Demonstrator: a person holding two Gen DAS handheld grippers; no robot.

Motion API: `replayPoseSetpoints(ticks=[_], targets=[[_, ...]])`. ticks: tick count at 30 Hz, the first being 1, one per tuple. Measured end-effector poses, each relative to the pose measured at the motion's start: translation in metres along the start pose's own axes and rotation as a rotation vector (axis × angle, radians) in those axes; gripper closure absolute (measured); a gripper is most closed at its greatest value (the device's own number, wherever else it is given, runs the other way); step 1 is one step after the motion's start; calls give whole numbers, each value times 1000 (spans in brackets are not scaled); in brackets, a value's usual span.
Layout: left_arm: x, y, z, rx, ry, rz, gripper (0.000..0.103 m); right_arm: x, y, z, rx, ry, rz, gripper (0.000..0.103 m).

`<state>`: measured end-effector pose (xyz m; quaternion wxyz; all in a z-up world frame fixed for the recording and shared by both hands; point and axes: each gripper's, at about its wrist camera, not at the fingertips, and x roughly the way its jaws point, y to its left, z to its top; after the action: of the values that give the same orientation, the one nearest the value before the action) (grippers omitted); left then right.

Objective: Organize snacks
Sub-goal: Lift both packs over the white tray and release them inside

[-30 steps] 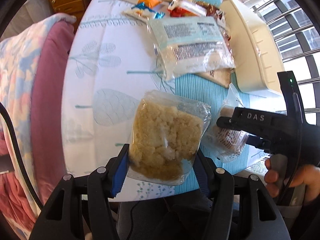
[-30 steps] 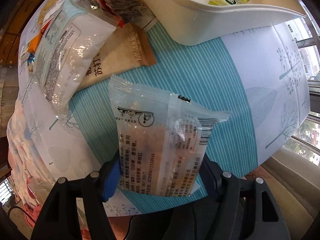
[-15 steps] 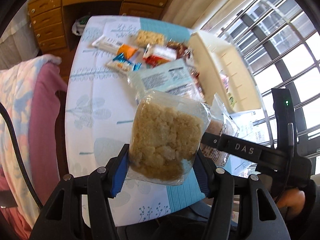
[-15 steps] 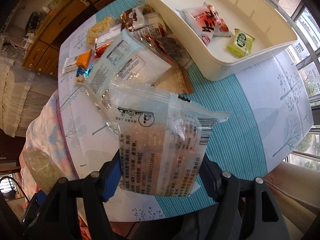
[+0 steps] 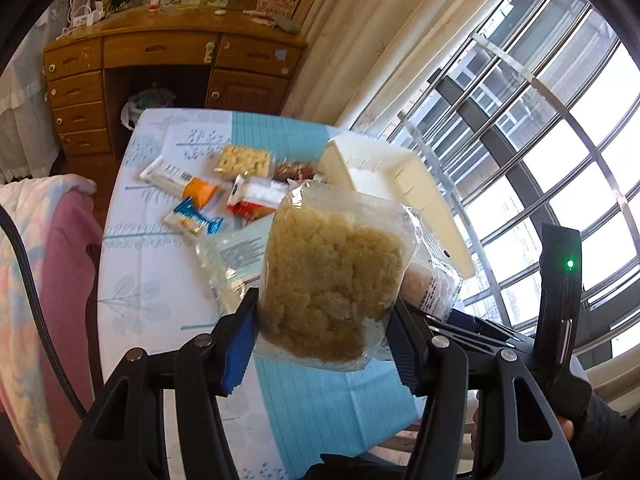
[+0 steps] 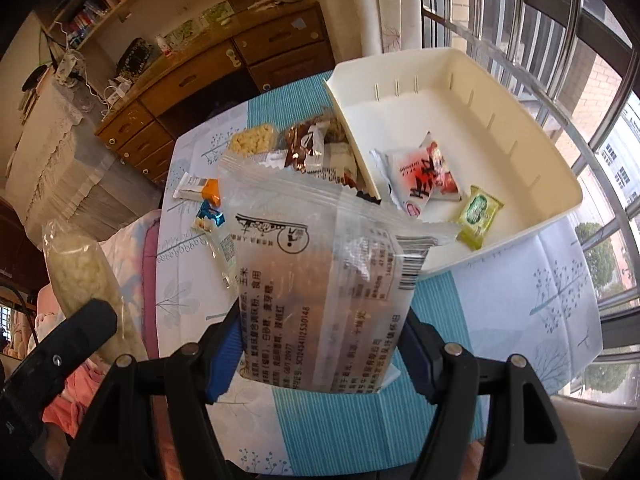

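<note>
Holding a clear bag of yellow crumbly snack [image 5: 334,280] tight in our left gripper [image 5: 320,344], we kept it up above the blue-and-white table cloth [image 5: 152,264]. Our right gripper [image 6: 320,356] squeezed a clear printed snack packet [image 6: 320,280] near the cream plastic bin [image 6: 532,148], where a red packet [image 6: 424,176] and a green packet [image 6: 478,216] lay.

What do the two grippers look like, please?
Both are black plastic with silver screws and ribbed blue pads. The left gripper has a black braided cable beside it. The right gripper carries a small green light on its body.
</note>
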<state>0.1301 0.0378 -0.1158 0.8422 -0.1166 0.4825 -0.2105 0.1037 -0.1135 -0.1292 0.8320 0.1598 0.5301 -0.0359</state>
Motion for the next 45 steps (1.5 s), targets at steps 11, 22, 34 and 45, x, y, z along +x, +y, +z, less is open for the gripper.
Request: replayPoseSetpoints(ticks=[11,22,34,45], targets=[[18,-68,29,8,-77,-6,45,-35,-56,40,-104,-145,29,33],[63,-136,50,28,-109,-18,45,-54,-108,69,-218,-245,29,33],[117,-181,66,50,-77,-32,45,-49,-161,96,-212,-248,18,32],[141,-193,75,42,-32,2,23,-29,-179,108,-204,-170,37,28]])
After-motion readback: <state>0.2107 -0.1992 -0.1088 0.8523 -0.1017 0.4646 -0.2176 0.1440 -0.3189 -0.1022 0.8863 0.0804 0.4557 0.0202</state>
